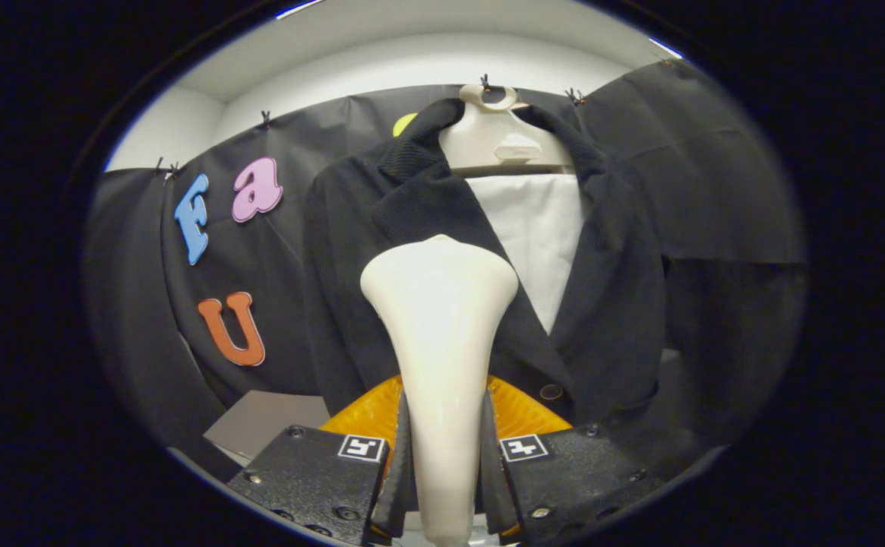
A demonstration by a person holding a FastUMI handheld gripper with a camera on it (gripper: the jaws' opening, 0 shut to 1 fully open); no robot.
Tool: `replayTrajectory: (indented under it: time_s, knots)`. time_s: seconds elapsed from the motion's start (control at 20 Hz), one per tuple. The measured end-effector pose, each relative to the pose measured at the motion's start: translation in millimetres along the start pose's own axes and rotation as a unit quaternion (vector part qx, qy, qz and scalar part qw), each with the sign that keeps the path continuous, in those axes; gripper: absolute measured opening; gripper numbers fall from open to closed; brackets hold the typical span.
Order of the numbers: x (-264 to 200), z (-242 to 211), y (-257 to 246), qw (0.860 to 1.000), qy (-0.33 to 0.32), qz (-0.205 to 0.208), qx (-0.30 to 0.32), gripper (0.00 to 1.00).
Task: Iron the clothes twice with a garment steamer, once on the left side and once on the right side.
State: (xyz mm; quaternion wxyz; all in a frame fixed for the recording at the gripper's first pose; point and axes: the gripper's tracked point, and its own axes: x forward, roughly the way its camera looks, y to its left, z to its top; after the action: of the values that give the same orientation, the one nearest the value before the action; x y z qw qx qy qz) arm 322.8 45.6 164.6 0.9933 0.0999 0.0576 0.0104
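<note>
Claw (442, 486) clamping steamer (439, 319), black-draped booth.

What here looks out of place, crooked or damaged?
Nothing stands out. The dark jacket hangs on its hanger, collar slightly uneven. The hand-held gripper is shut on the steamer, which points upright at the jacket.

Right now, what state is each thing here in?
Gripper: shut on the steamer's handle.
Garment steamer: held upright, head in front of the jacket.
Jacket: hanging, front open.
Hanger: hooked up, carrying the jacket.
Button: unfastened.
</note>
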Motion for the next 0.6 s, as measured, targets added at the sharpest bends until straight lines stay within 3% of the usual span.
replayTrajectory:
  time_s: [0.6]
  knots:
    - [1, -54, -20, 0.999, 0.045, -0.024, -0.010, 0.42]
